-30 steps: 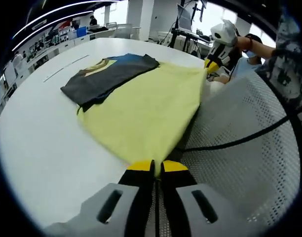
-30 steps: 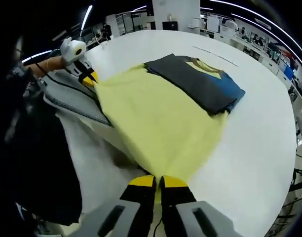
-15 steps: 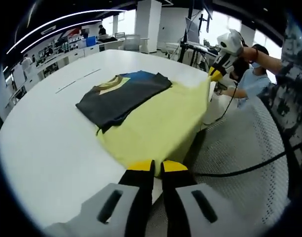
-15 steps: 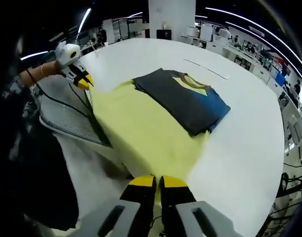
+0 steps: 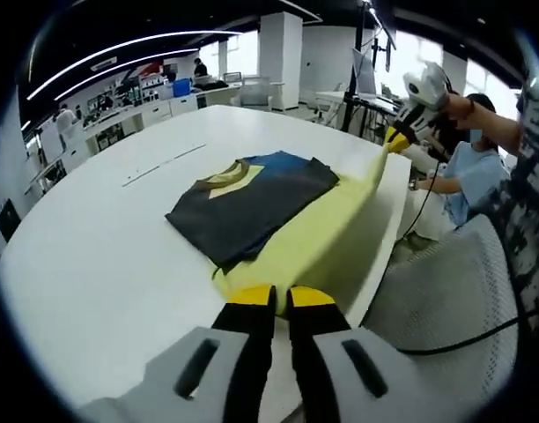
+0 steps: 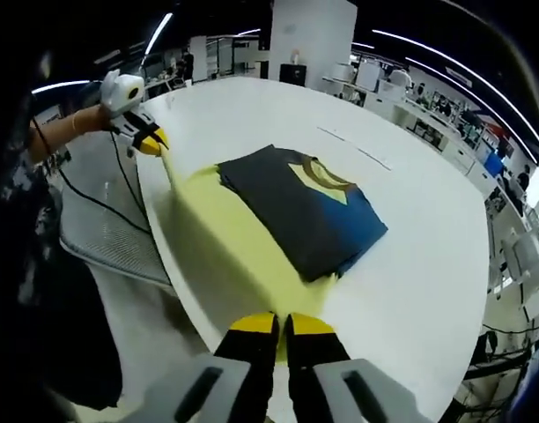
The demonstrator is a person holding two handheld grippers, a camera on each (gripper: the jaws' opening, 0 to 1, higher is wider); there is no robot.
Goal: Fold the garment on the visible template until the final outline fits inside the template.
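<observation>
A yellow garment (image 5: 321,236) is stretched taut along the near edge of the white table (image 5: 102,256). My left gripper (image 5: 276,295) is shut on one corner of it. My right gripper (image 5: 395,141), held by a hand, is shut on the far corner. In the right gripper view the same yellow garment (image 6: 218,220) runs from my right gripper (image 6: 281,322) up to my left gripper (image 6: 153,141). A folded dark garment (image 5: 252,198) with blue and yellow parts lies flat on the table, and the yellow cloth's inner edge lies tucked under it. It shows again as the dark garment (image 6: 298,210).
A grey mesh chair (image 5: 446,291) stands off the table's edge beside the hanging cloth, with a black cable across it. A seated person in light blue (image 5: 463,176) is behind. Thin line marks (image 5: 159,163) lie on the table beyond the dark garment. Desks and equipment fill the background.
Both grippers have drawn back from the table with the yellow garment still gripped. Less of the cloth lies on the table, and it has narrowed to a taut strip along the edge.
</observation>
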